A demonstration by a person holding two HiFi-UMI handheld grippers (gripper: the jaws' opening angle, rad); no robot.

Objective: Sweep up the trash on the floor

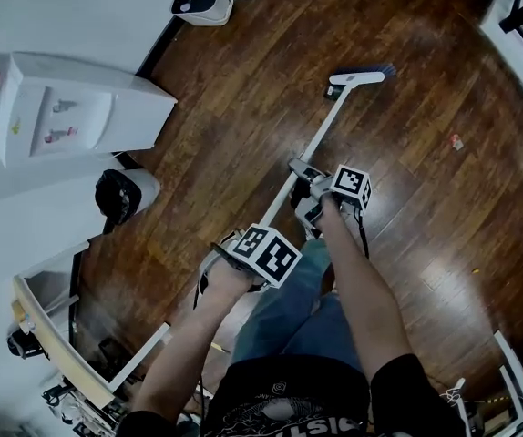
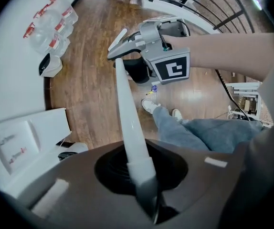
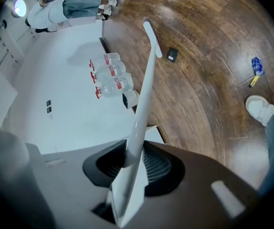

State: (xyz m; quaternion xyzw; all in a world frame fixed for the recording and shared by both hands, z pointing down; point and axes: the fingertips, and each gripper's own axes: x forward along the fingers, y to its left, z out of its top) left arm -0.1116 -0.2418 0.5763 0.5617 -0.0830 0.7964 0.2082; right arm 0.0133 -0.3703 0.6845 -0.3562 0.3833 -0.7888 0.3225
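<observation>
Two handheld grippers are clamped on the long white handle [image 1: 312, 148] of a broom, whose white broom head with blue bristles [image 1: 364, 75] is set on the dark wooden plank floor [image 1: 243, 89]. The jaws of the right gripper [image 3: 127, 185] are pressed shut on the handle, at the grip nearer the broom head. The jaws of the left gripper [image 2: 144, 185] are likewise closed on the handle, farther from the broom head and close to the person's blue jeans [image 1: 289, 308].

A small pinkish scrap [image 1: 456, 141] is seen on the floor to the right of the broom head, well apart from it. In the right gripper view, a small black square object [image 3: 172, 55] lies near the broom head, and a crumpled blue scrap [image 3: 256, 66] with a small yellow piece [image 3: 254, 81] just beside it lies well apart from it. A small white appliance [image 1: 202, 3] stands left of the broom head, against the white wall.
</observation>
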